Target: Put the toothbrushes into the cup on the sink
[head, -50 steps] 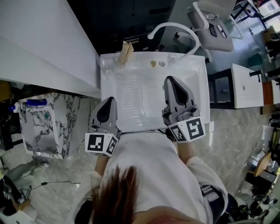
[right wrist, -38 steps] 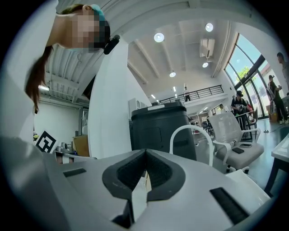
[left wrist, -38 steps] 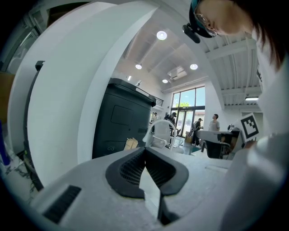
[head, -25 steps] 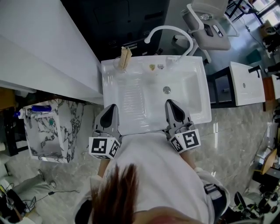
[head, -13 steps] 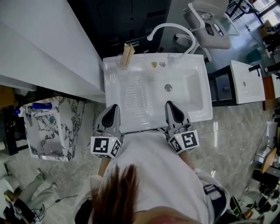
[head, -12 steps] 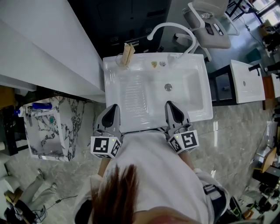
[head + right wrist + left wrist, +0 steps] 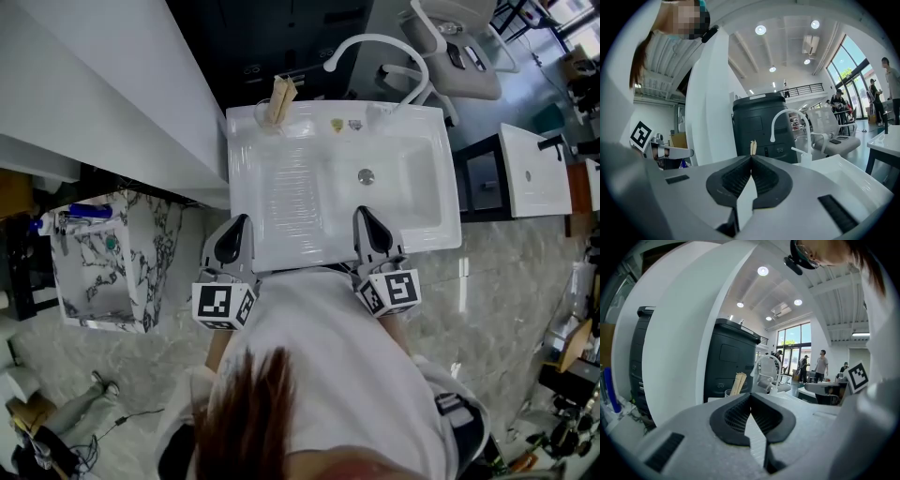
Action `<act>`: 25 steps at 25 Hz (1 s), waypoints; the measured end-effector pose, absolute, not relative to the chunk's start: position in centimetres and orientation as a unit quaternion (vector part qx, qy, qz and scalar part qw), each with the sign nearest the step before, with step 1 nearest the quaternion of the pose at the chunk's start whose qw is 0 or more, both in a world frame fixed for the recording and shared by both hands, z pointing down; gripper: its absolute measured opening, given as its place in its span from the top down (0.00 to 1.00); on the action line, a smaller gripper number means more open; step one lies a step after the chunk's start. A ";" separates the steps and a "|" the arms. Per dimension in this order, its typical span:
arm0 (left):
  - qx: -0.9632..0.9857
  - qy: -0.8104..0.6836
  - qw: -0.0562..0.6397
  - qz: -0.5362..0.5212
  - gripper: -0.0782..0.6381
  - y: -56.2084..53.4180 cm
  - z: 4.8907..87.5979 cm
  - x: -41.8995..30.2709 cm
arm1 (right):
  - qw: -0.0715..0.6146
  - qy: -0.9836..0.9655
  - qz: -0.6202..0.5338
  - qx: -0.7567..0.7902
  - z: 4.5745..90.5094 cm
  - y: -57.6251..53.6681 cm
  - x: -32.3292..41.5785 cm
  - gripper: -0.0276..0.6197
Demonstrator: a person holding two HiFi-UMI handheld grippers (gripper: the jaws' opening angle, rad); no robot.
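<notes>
Seen from above, the left gripper (image 7: 238, 221) and the right gripper (image 7: 361, 213) hovered side by side at the near rim of a white sink (image 7: 433, 240). Both pointed toward its far side. Each gripper's own view showed what the overhead one could not: the ridged black pads (image 7: 737, 416) met at the tip, both tools fully closed with nothing between them.

Only the head view took in the basin's drain (image 7: 366, 175), the ribbed draining area to its left and two small items, too small to identify, on the far rim.

At the sink's far left corner, wooden toothbrushes (image 7: 280, 97) stood in a clear cup (image 7: 271, 116), well apart from both grippers. The left gripper view caught the cup's rim under them. The right gripper view showed only the brush tops just above its jaw tips, with the curved white faucet (image 7: 787, 123) to their right and a dark cabinet (image 7: 759, 119) behind.

Farther off, visible only from the grippers, people (image 7: 821, 365) stood near tall windows (image 7: 793, 339) under round ceiling lights (image 7: 761, 30).
</notes>
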State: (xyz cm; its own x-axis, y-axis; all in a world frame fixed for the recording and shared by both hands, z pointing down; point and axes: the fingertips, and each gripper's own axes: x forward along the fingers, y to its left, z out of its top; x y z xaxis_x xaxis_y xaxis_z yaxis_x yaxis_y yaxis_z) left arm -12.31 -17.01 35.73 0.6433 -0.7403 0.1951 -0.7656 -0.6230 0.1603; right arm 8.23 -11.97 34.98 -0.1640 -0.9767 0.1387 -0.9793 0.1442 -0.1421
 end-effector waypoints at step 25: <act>0.880 -0.465 0.095 0.033 0.87 -7.4 33.4 -5.0 | 0.048 -0.784 0.070 0.615 32.7 -4.9 20.2 0.94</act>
